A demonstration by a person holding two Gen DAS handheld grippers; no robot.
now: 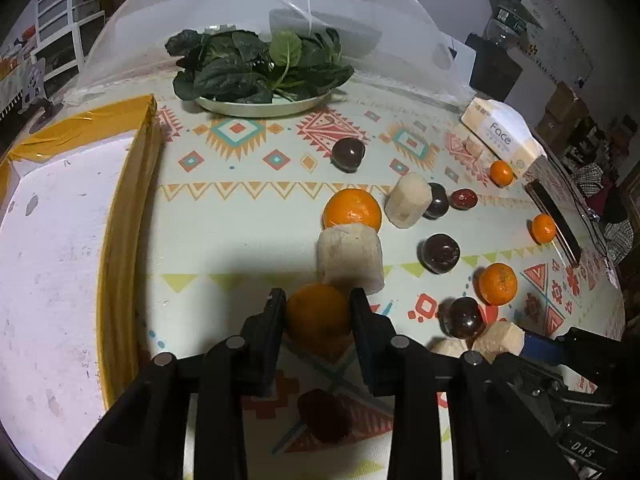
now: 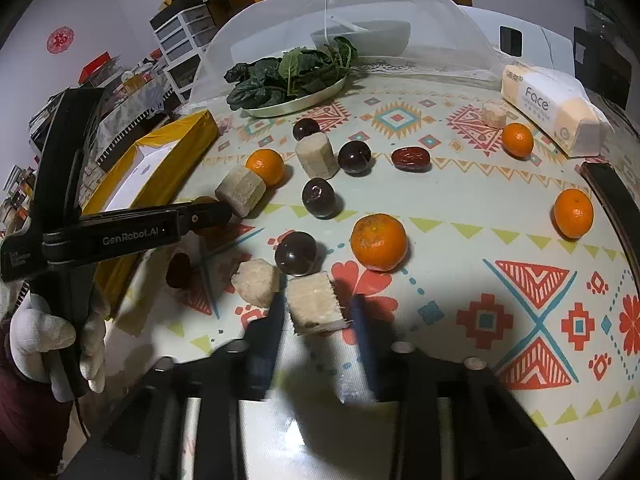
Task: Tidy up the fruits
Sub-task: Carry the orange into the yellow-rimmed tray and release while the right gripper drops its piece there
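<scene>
Left wrist: left gripper [image 1: 318, 312] lower centre, fingers clamped on an orange [image 1: 317, 316], pale chunk [image 1: 351, 258] just above it. Right wrist: right gripper [image 2: 316, 316] lower centre, fingers against a pale block [image 2: 316, 306]; plum [image 2: 295, 253] just above left.

**Fruit count on the table**

Orange fruit [image 1: 318, 316]: five, one between the left tongs [image 1: 318, 312], the rest beyond them and to their right.
Dark plum [image 2: 295, 253]: four, all beyond the right tongs [image 2: 316, 312].
Red date [image 2: 410, 158]: two, one far ahead of the right tongs, one just behind the left tongs' tips.
Pale chunk [image 2: 316, 306]: five, one between the right tongs, one just to its left, three farther ahead.
Plate of greens [image 1: 260, 108]: one, far beyond both tongs.
</scene>
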